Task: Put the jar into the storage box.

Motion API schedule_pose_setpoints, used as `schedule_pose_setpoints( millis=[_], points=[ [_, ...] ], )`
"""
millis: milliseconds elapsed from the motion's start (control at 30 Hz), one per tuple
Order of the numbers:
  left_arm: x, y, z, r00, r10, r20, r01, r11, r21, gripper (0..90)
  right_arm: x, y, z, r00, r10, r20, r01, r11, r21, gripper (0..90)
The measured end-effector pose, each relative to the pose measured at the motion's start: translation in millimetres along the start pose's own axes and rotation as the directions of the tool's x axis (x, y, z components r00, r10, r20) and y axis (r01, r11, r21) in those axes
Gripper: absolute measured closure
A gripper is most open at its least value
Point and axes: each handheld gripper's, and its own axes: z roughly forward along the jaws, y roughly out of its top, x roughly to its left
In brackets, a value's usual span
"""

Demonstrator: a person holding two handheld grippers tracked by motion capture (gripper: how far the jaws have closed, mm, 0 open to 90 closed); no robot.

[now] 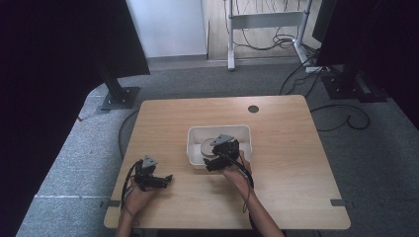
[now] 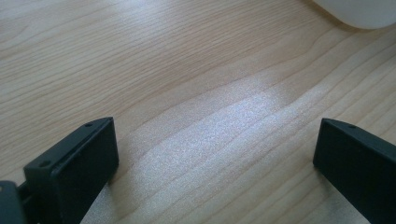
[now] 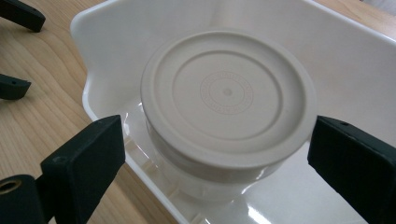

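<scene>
I see one round container with a beige lid (image 3: 227, 95) standing inside one white bin (image 3: 327, 42), near the bin's left wall as my right gripper view shows it. The lid is ringed with raised circles and faces up at me; below it the container's body looks pale and glossy, resting on the bin's floor. My right gripper (image 3: 217, 154) straddles it: one black jaw sits just left of the container's lower edge, over the bin's near rim, and the other sits to its right, inside the bin. Both jaws stand spread wide, with a visible gap between each and the lid's rim, so nothing is grasped.

From the high view, that same right gripper (image 1: 222, 150) hangs over the near half of the bin (image 1: 195, 136), and the container (image 1: 207, 146) peeks out just beyond it as a pale round shape. The bin sits about in the middle of the wooden table (image 1: 281, 143).

My left gripper (image 1: 157, 178) is well apart from the bin, down at the near left part of the table, held low in the left hand (image 1: 138, 195). In its own view the left gripper (image 2: 215, 154) has both jaws released and far apart, with bare wood grain between them and a corner of the white bin (image 2: 359, 11) at the upper right edge.

Count: one container, one bin, two grippers, one table.
</scene>
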Motion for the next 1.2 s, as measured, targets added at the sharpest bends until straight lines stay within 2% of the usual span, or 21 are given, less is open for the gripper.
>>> schedule_pose_setpoints(
  millis=[400, 833, 1200],
  points=[
    [-0.2, 0.0, 0.2, 1.0000, -0.003, 0.000, 0.003, 1.0000, -0.002, 0.0, -1.2, -5.4, -10.1, 0.9997, -0.006, -0.022, 0.007, 0.9999, 0.009, 2.8],
    [-0.2, 0.0, 0.2, 1.0000, -0.004, -0.001, 0.004, 1.0000, -0.002, 0.0, -0.8, -10.0, -21.2, 0.9994, -0.025, -0.022, 0.025, 0.9997, 0.003, 2.6],
    [-0.2, 0.1, 0.2, 1.0000, -0.003, -0.001, 0.003, 1.0000, -0.002, 0.0, -4.0, -20.1, -30.6, 0.9995, -0.015, -0.028, 0.015, 0.9998, -0.009, 2.8]
  ],
)
